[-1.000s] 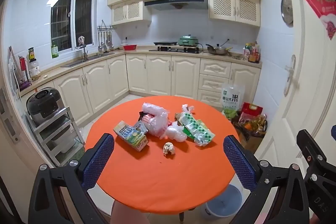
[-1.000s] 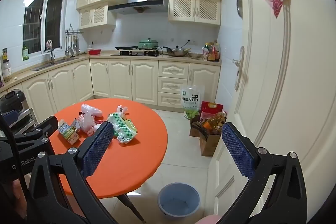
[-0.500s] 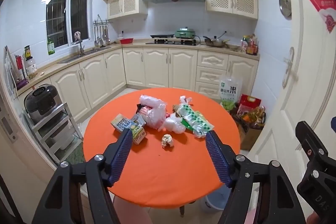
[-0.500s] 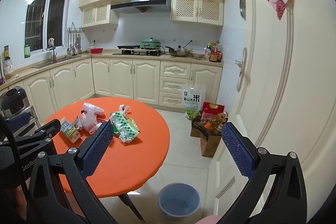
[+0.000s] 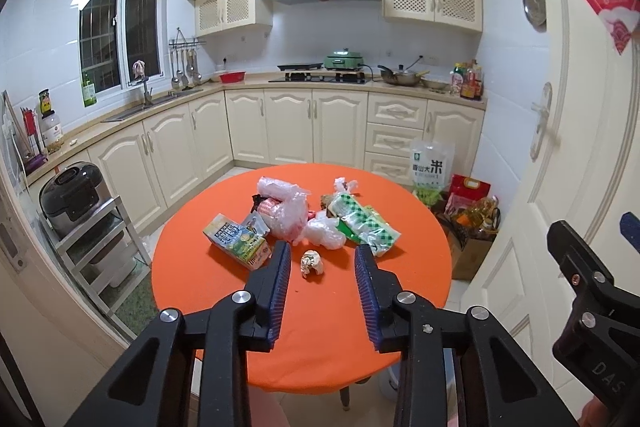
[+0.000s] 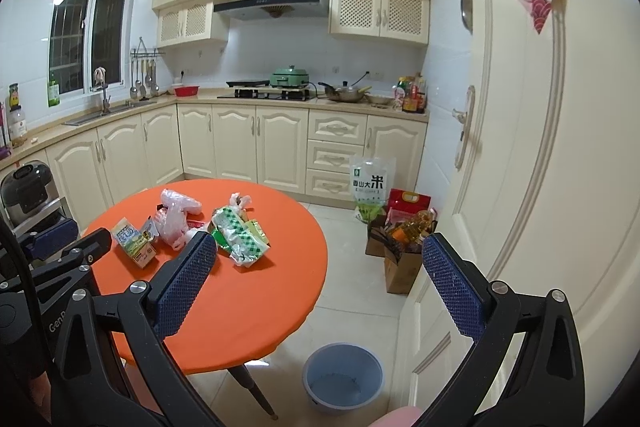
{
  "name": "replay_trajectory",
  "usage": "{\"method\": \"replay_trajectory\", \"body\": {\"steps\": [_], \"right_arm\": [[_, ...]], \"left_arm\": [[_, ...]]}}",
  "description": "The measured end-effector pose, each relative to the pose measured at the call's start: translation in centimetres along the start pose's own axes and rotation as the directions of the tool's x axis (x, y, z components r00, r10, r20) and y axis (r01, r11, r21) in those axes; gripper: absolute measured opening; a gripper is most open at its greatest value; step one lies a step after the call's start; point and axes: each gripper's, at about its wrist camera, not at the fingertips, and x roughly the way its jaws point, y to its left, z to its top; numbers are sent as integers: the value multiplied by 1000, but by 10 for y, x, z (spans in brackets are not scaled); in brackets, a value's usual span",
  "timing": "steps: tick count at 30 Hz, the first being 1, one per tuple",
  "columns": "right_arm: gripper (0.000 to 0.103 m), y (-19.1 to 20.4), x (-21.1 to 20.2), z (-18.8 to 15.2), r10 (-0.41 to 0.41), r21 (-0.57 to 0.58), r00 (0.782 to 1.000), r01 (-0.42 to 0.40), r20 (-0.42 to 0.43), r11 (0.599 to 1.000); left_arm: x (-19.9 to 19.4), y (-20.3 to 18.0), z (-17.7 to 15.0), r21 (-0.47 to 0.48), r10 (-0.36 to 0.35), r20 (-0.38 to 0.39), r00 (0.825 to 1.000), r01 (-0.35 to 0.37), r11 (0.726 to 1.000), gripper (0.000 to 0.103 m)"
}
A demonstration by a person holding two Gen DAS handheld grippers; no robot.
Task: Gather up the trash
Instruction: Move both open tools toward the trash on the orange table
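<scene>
Your left tongs (image 5: 322, 259) sit low in the frame's centre, fingers partly spread and holding nothing; the paper wad (image 5: 311, 263) shows in the gap between their tips, lying on the table (image 5: 224, 291). Above it lie a carton (image 5: 236, 241), a clear bag (image 5: 284, 207) and a green checked wrapper (image 5: 360, 219). Your right tongs (image 6: 320, 291) are spread wide and hold nothing. The bin (image 6: 343, 375) stands on the floor at lower centre, beside the table, with kitchen cabinets (image 6: 240, 143) behind.
</scene>
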Motion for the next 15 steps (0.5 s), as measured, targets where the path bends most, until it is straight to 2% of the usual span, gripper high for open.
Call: {"method": "replay_trajectory", "body": {"steps": [4,6,8,11,15], "right_arm": [[103,0,0,0,1,-1,1000,-1,-1,1000],[103,0,1,0,0,-5,1000,0,-1,1000],[103,2,1,0,0,-5,1000,0,-2,1000],[103,3,1,-1,2,-9,1000,-2,-3,1000],[103,5,0,-2,3,-9,1000,-3,-4,1000]], "left_arm": [[-1,1,-1,-14,23,20,1000,-23,1000,36],[-3,-1,0,-16,28,35,999,-28,999,54],[-7,-1,-1,-20,21,61,998,-20,1000,66],[-14,-2,-5,-24,21,96,995,-18,1000,77],[-15,0,-9,-33,22,99,995,-18,999,81]]}}
